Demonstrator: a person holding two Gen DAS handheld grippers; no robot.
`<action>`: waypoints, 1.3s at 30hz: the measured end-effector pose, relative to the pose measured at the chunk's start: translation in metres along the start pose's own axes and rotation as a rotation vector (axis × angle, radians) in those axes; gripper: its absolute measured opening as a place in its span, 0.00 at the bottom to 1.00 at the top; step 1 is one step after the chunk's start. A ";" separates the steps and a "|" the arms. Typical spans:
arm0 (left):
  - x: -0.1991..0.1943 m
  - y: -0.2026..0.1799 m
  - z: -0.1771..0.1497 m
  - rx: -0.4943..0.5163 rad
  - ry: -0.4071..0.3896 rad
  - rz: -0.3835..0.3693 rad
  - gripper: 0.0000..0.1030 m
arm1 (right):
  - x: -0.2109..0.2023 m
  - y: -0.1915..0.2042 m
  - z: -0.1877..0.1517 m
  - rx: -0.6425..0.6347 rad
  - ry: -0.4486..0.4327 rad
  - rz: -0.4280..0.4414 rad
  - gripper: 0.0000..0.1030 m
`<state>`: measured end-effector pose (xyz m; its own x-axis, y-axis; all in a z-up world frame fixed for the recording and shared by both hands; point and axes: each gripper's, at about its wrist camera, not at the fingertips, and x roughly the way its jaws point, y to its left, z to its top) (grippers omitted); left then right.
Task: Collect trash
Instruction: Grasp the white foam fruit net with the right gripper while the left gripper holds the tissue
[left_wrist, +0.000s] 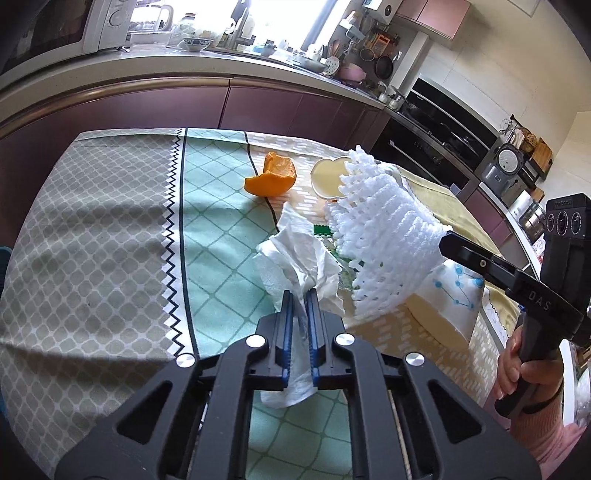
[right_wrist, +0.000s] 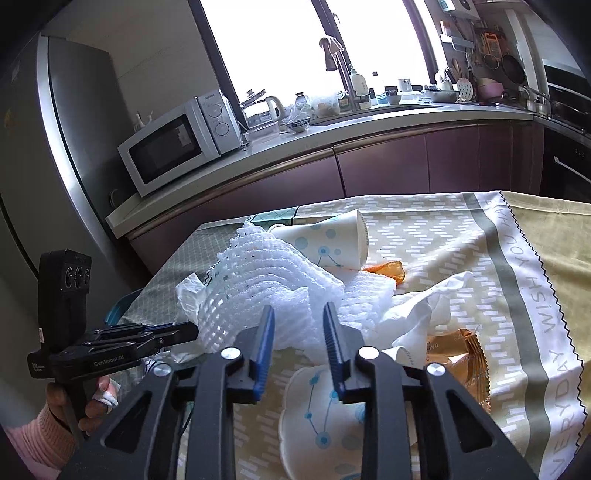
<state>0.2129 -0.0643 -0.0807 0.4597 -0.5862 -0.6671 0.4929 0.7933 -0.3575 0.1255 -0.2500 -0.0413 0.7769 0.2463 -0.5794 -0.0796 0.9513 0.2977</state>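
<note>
My left gripper (left_wrist: 300, 301) is shut on a crumpled white paper towel (left_wrist: 295, 251), which bunches up between its blue pads just above the tablecloth. In the right wrist view the same gripper (right_wrist: 186, 328) comes in from the left, at the paper towel (right_wrist: 188, 291). My right gripper (right_wrist: 298, 314) is shut on a white foam fruit net (right_wrist: 258, 273). Seen from the left wrist, its tip (left_wrist: 445, 243) holds the net (left_wrist: 384, 236) up off the table. An orange peel (left_wrist: 271, 177) lies further back.
Paper cups lie on the patterned tablecloth (left_wrist: 110, 240): one on its side (right_wrist: 325, 240), one close under my right gripper (right_wrist: 317, 435). More white tissue (right_wrist: 417, 314) and a shiny orange wrapper (right_wrist: 461, 354) lie to the right. Purple cabinets and a counter with a microwave (right_wrist: 177, 144) stand behind.
</note>
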 end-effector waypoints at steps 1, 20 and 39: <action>-0.002 -0.001 0.000 0.005 -0.006 0.000 0.07 | -0.001 0.000 0.000 0.001 -0.002 0.004 0.11; -0.050 0.016 -0.015 -0.013 -0.071 -0.008 0.07 | 0.011 0.017 -0.004 -0.063 0.024 -0.063 0.45; -0.085 0.034 -0.028 -0.025 -0.117 -0.013 0.07 | -0.008 0.031 0.002 -0.047 -0.020 -0.009 0.20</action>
<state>0.1695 0.0167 -0.0549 0.5368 -0.6107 -0.5821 0.4814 0.7883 -0.3832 0.1185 -0.2232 -0.0263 0.7903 0.2341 -0.5662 -0.1013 0.9613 0.2560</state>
